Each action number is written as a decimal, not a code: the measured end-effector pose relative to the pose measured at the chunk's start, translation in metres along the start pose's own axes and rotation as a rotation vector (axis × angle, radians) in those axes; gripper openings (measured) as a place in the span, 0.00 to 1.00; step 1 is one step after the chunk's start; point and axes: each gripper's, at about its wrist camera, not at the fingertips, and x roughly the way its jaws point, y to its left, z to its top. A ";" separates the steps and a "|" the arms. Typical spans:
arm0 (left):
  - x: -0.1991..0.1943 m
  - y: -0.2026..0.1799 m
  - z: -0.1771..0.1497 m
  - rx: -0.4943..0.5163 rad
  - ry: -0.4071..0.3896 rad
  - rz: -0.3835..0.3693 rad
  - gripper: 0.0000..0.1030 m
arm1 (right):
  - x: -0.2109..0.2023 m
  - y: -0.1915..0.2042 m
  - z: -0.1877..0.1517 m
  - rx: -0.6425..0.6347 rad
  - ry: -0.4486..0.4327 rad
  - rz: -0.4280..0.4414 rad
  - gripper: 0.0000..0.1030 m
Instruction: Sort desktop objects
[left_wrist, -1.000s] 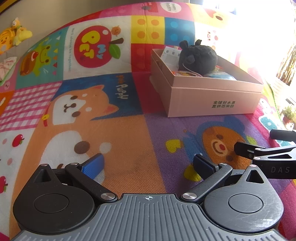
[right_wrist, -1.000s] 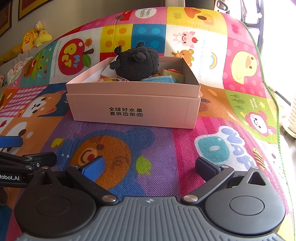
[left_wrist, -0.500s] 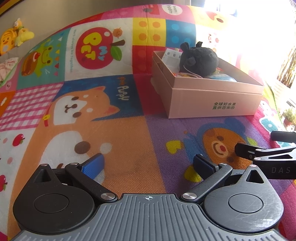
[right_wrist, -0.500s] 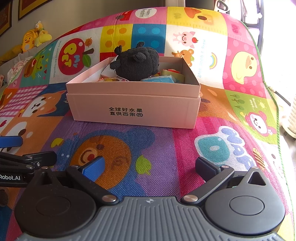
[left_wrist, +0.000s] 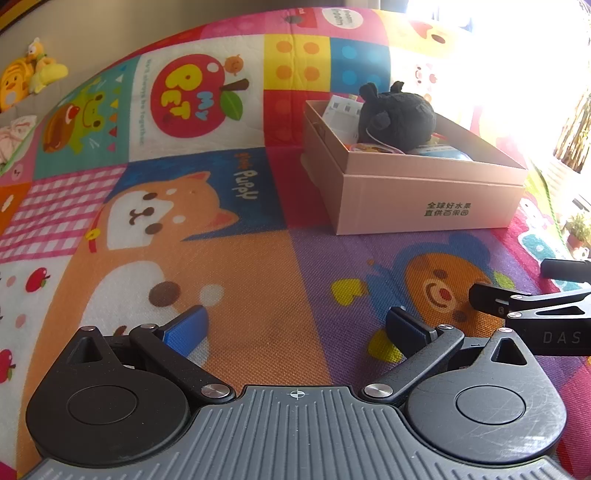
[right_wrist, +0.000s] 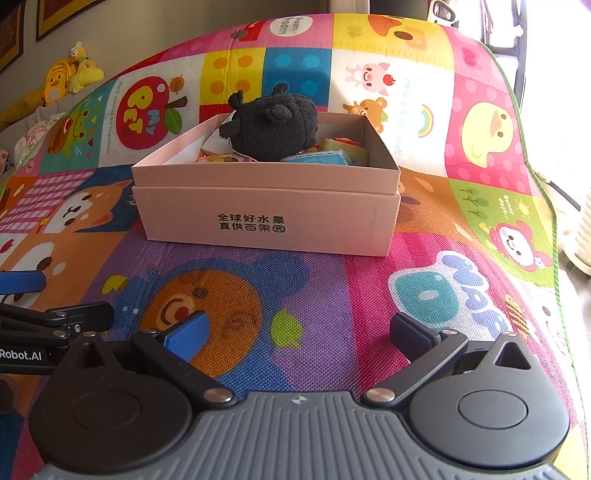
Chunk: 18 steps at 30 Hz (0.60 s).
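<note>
Colourful play mat (right_wrist: 306, 295) lies under both grippers. Left gripper (left_wrist: 295, 328) and right gripper (right_wrist: 295, 332) hover side by side, jaws spread, grasping nothing. Beyond them sits a pink box (right_wrist: 266, 218) holding a black plush (right_wrist: 273, 125) and small items.

Colourful cartoon play mat (right_wrist: 424, 280) — yellow plush toys (right_wrist: 70, 74) beyond its far-left edge

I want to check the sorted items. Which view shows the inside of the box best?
The right wrist view: the box faces it squarely, with the plush and small items visible. In the left wrist view the box sits off-centre, partly washed by glare.
</note>
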 end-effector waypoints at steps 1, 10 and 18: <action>0.000 0.000 0.000 0.001 0.000 0.001 1.00 | 0.000 0.000 0.000 -0.001 0.000 -0.001 1.00; 0.000 -0.001 0.000 0.000 0.000 0.000 1.00 | 0.000 -0.002 0.000 0.000 0.000 0.000 1.00; 0.000 -0.001 0.000 0.000 -0.001 0.001 1.00 | -0.001 -0.002 -0.001 -0.001 0.000 -0.002 1.00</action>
